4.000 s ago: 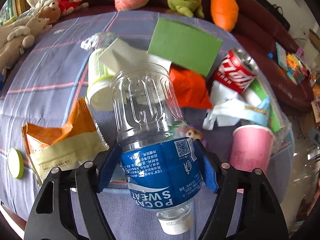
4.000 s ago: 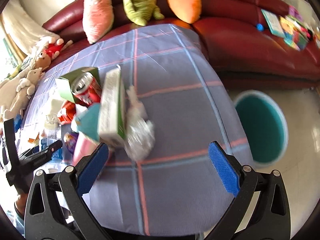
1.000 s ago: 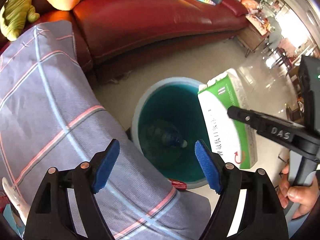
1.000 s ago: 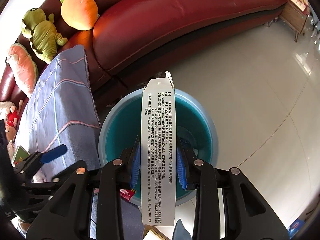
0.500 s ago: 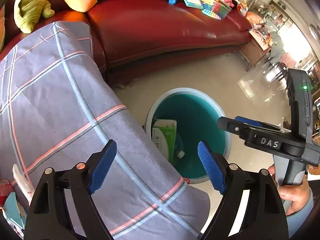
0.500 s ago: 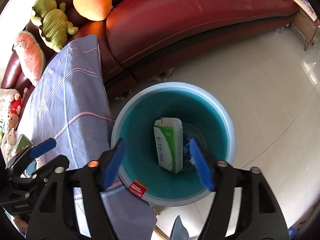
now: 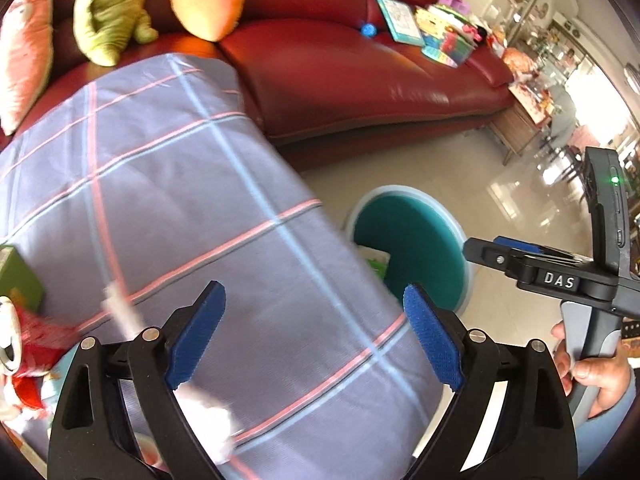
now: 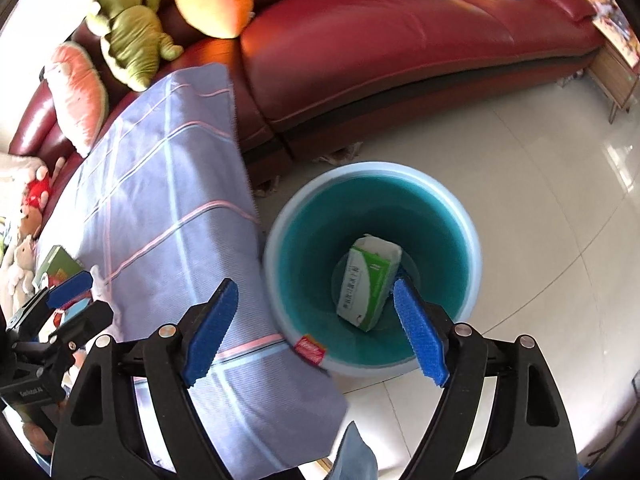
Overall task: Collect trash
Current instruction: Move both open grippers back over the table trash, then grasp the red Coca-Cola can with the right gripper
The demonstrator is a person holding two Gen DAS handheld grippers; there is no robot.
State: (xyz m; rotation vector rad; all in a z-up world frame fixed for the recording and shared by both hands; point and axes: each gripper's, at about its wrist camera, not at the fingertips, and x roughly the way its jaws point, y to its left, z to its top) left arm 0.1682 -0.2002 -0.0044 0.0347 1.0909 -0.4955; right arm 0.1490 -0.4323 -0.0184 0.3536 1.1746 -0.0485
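**Box in the bin, both grippers empty**

The green-and-white box [image 8: 368, 284] lay tilted at the bottom of the teal bin [image 8: 472, 240], which stood on the tiled floor [image 8: 540, 168] just beside the corner of the tabletop under its checked cloth [image 8: 168, 208]. The right hand-held gripper [image 8: 316, 328] hung above the bin's near rim; its jaws had just been opening and stood wide apart with nothing between them. The left hand-held gripper [image 7: 314, 334] was over the cloth, its jaws also just widened and empty. From that side only a corner of the box [image 7: 374, 260] showed past the cloth's edge. More litter, including a green carton [image 7: 18, 280] and something red [image 7: 36, 344], lay blurred on the tabletop at the left. Soft toys [image 8: 128, 40] sat on the red sofa [image 8: 400, 32] behind.
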